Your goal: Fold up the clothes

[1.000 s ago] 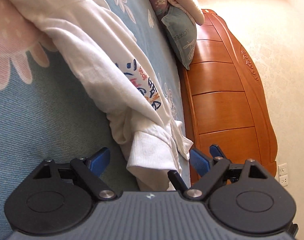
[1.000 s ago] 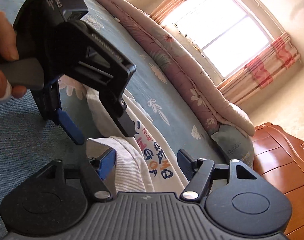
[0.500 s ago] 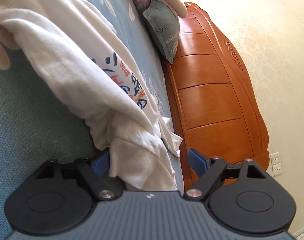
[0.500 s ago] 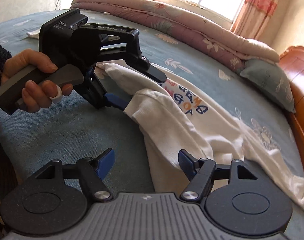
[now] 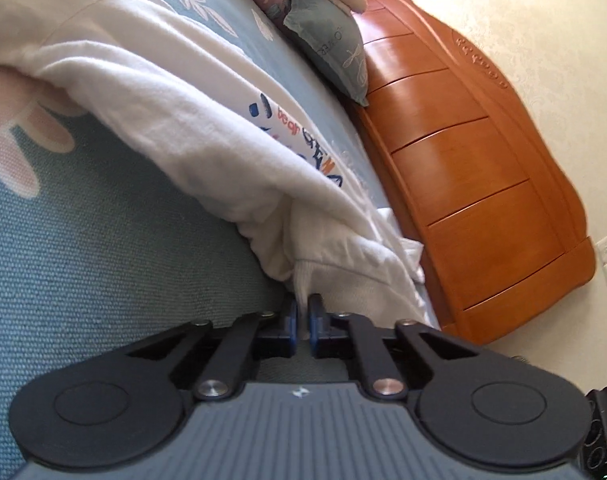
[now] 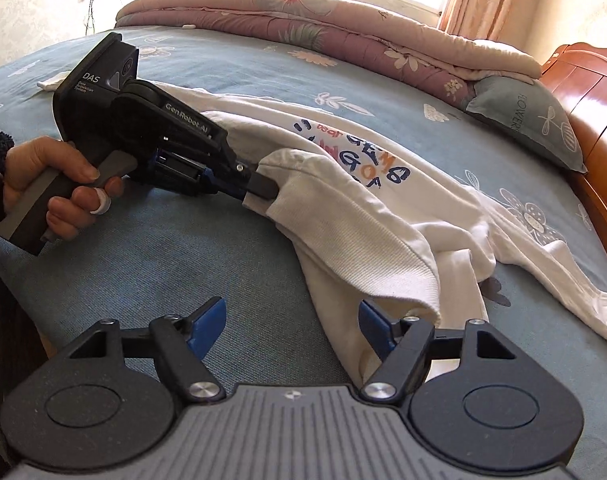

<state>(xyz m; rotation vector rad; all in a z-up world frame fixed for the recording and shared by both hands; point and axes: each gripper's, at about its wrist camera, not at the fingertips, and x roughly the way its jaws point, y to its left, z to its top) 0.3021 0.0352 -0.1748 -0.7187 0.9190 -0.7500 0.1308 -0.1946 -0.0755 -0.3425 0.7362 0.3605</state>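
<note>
I am getting hold of the white cotton sweatshirt with the coloured lettering (image 6: 355, 184) before any fold is made, so this is the gathering step. The garment is lying crumpled across the blue flower-printed bed sheet (image 6: 163, 264), stretching from the middle of the bed towards the edge by the orange wooden headboard (image 5: 483, 184).

My left hand-held gripper (image 5: 302, 316) is clenched on the sweatshirt's ribbed hem, with the white cloth pinched between its blue pads (image 5: 290, 320); in the right wrist view it is gripping the hem's upper corner. My right hand-held gripper (image 6: 291, 320) is opening, and a lower stretch of the same ribbed hem is draping just inside its right finger, not yet pinched.

Next, I judge, the right one needs to slide along until the hem sits squarely between its pads, then close, so both can lift and spread the garment flat on the bed.
</note>
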